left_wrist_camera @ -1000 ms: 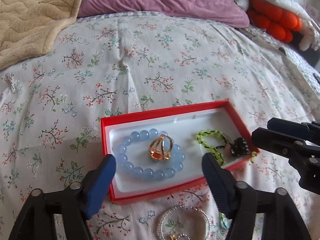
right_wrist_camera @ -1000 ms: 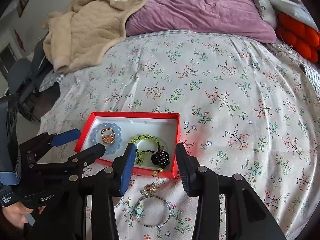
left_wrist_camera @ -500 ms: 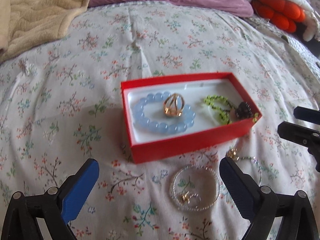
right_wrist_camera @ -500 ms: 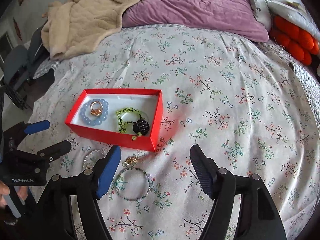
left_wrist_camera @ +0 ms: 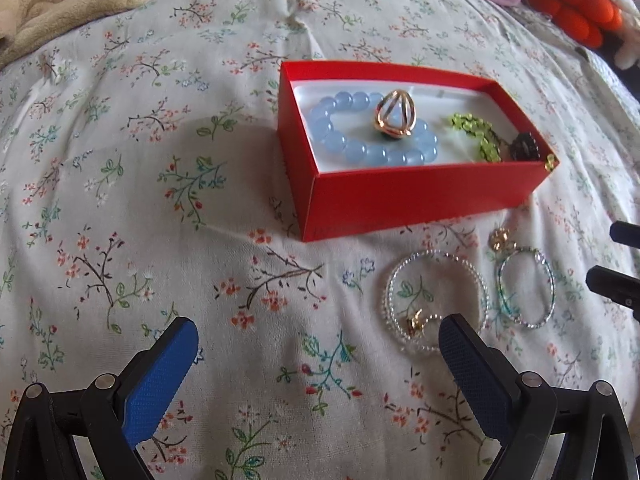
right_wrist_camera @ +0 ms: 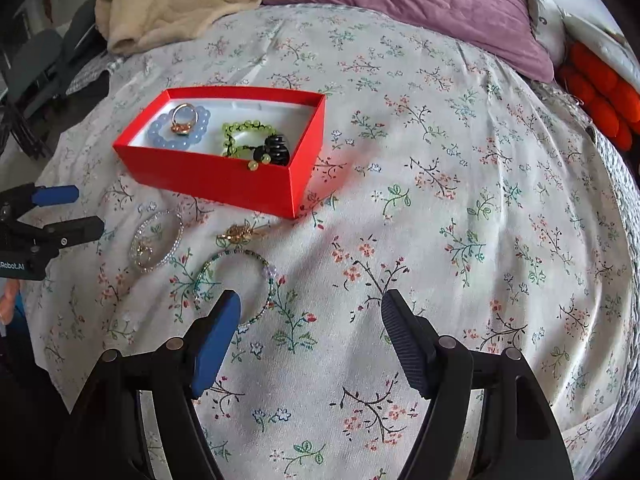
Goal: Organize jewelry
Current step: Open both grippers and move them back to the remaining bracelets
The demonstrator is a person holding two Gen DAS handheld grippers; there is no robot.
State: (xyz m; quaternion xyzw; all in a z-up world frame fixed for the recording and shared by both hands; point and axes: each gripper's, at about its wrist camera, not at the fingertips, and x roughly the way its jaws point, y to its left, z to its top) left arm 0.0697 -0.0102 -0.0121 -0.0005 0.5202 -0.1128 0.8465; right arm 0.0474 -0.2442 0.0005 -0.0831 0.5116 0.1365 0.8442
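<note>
Beaded bracelets [right_wrist_camera: 234, 286] look light and floppy; I'd pinch one strand. Both my tongs [left_wrist_camera: 318, 334] [right_wrist_camera: 310, 308] gape, empty.

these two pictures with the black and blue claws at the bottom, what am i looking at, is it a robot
No robot: a person holds a two-finger gripper in each hand, each with a camera looking along its fingers. One picture is from the left gripper, the other from the right gripper. Both are open and hold nothing. On the floral bedspread sits a red box with a blue bead bracelet, a gold ring and a green bead bracelet. In front lie a clear bead bracelet, a teal bead bracelet and a small gold piece.
</note>
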